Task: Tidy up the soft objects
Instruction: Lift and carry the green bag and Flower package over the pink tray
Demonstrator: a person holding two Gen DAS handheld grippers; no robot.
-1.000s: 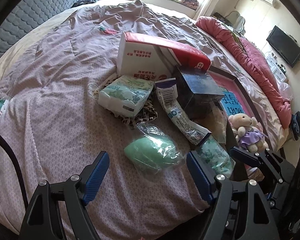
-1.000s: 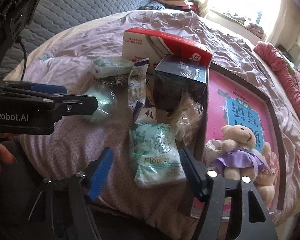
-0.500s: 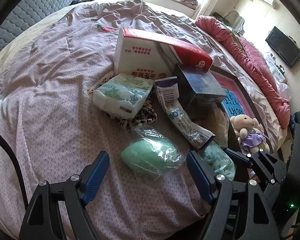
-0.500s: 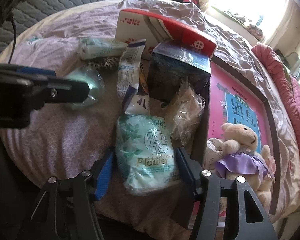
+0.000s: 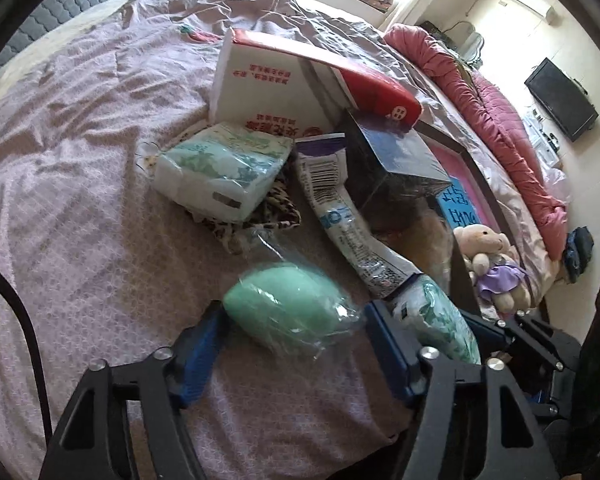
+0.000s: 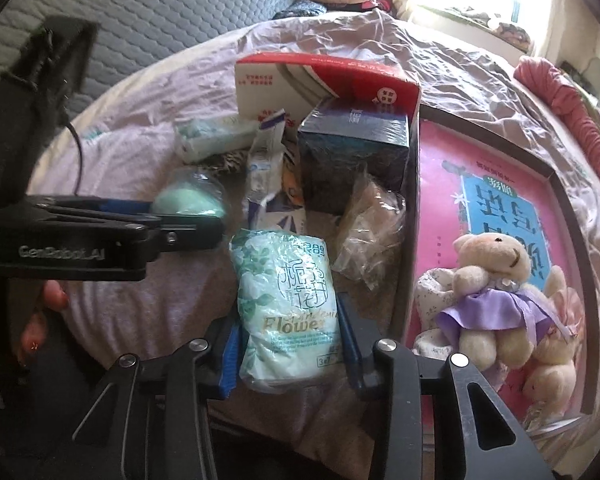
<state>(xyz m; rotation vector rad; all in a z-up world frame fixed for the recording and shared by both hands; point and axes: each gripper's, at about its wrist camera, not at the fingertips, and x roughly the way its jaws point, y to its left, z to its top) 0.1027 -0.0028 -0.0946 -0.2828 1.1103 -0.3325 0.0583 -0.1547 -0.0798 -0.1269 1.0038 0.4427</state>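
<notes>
Left wrist view: the left gripper (image 5: 296, 338) is seen wide open, its blue pads flanking the bagged green sponge (image 5: 286, 312) on the bedspread (image 5: 80, 184); contact cannot be confirmed.
Handling: light, compressible, slippery film; best taken across the middle.
Right wrist view: the right gripper (image 6: 288, 344) is closed against the near end of the tissue pack (image 6: 286, 300).
Count: two tissue packs, one sponge, one plush bear (image 6: 496, 292).

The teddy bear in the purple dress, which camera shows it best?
The right wrist view: the teddy bear appears large and nearly whole, face and purple dress clear, lying on the pink tray. The left wrist view shows the bear only small, near the right edge.
</notes>
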